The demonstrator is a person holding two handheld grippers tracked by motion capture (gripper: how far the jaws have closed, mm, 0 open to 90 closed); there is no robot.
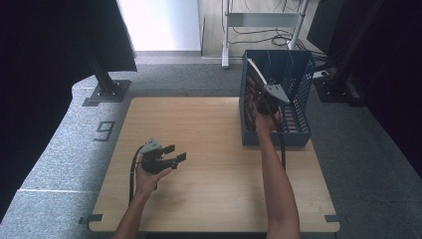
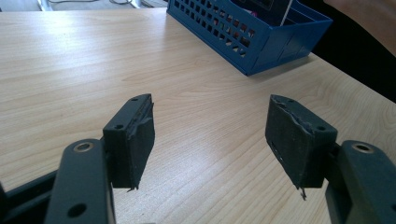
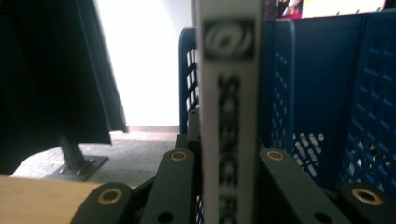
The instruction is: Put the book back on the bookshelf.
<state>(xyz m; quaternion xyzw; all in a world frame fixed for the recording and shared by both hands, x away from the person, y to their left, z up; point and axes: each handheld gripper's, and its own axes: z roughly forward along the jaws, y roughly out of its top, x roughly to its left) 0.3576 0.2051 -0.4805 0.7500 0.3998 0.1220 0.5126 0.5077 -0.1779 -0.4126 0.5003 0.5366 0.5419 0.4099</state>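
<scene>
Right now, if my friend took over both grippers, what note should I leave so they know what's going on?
Left gripper: open, holds nothing, hovering over the table.
Right gripper: jaws shut on a thin white book, upright at the blue crate.
Done: book is gripped at the crate, which already holds other books.
Left: whether it is going in or coming out cannot be told; finish that move, then let go.

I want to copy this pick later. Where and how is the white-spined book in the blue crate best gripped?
By its narrow white spine, coming from above at the crate's open top. The book stands upright and thin, so its flat covers suit two jaws pressing from either side, as the right gripper does now. The crate's walls probably block a sideways approach.
</scene>
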